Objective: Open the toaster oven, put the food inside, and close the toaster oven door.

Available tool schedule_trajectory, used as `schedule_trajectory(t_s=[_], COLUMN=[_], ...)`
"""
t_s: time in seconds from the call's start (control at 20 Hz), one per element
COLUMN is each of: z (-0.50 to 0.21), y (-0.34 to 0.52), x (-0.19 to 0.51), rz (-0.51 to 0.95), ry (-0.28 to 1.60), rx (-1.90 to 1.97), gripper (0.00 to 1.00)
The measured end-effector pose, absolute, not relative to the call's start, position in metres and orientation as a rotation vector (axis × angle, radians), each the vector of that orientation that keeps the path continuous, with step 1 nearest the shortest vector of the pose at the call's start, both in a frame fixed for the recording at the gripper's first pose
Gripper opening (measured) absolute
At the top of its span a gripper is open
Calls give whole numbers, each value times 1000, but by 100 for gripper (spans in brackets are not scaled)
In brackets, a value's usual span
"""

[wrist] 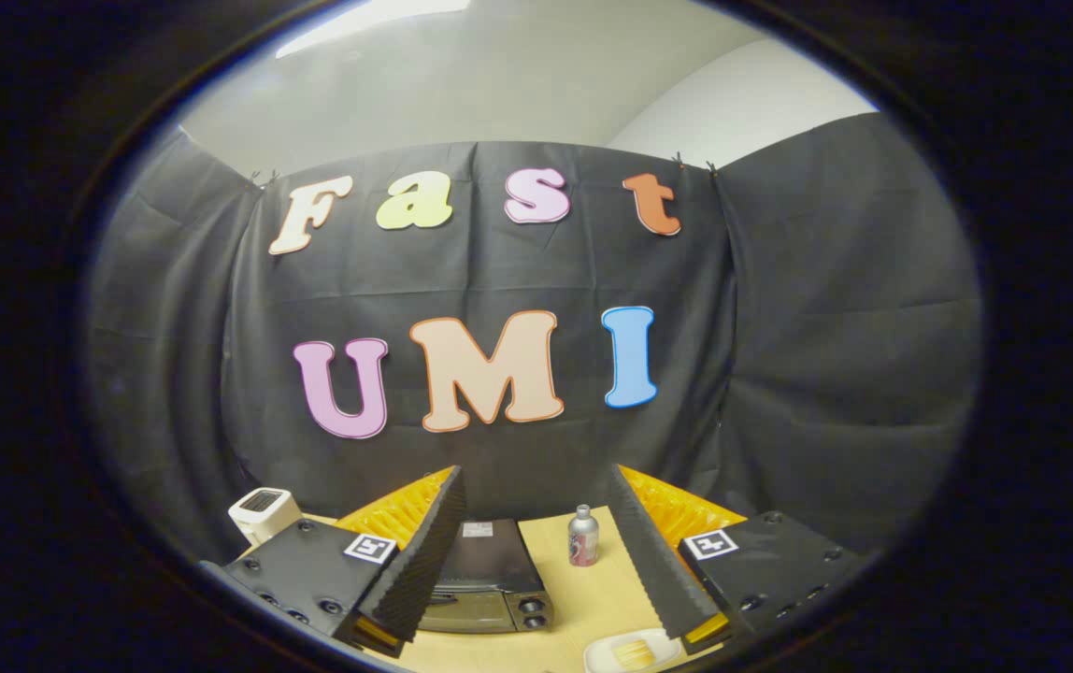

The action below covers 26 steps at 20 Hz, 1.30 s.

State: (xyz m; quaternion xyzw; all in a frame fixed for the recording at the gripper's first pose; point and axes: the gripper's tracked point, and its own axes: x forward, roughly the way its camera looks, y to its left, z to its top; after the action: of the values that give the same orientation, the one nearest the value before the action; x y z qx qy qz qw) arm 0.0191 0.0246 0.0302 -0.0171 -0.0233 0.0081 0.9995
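Black cloth hangs behind a wooden table (611, 598). Food (633, 651) lies in a white dish (604, 654) near the closed toaster oven (492, 579). Gripper (536, 551) fingers are spread wide, holding nothing.

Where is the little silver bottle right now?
In the gripper view, the silver bottle stands upright on the wooden table, between the open gripper's fingers and beyond them, just right of the toaster oven.

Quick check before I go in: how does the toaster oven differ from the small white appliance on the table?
The toaster oven is dark, low and wide; the white appliance is pale, smaller and boxier. The oven sits between the open tool's fingers, the white one beyond the left finger. The oven has front knobs; the other has a dark top grille. Both rest on the table.
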Motion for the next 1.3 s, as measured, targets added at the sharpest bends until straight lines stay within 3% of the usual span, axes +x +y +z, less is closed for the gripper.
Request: schedule_trajectory(t_s=[0.5,1.3], z=[11,-161], y=[50,144], x=[16,57], rz=[55,160], ry=[-14,86], rx=[-25,40], gripper=[97,97])
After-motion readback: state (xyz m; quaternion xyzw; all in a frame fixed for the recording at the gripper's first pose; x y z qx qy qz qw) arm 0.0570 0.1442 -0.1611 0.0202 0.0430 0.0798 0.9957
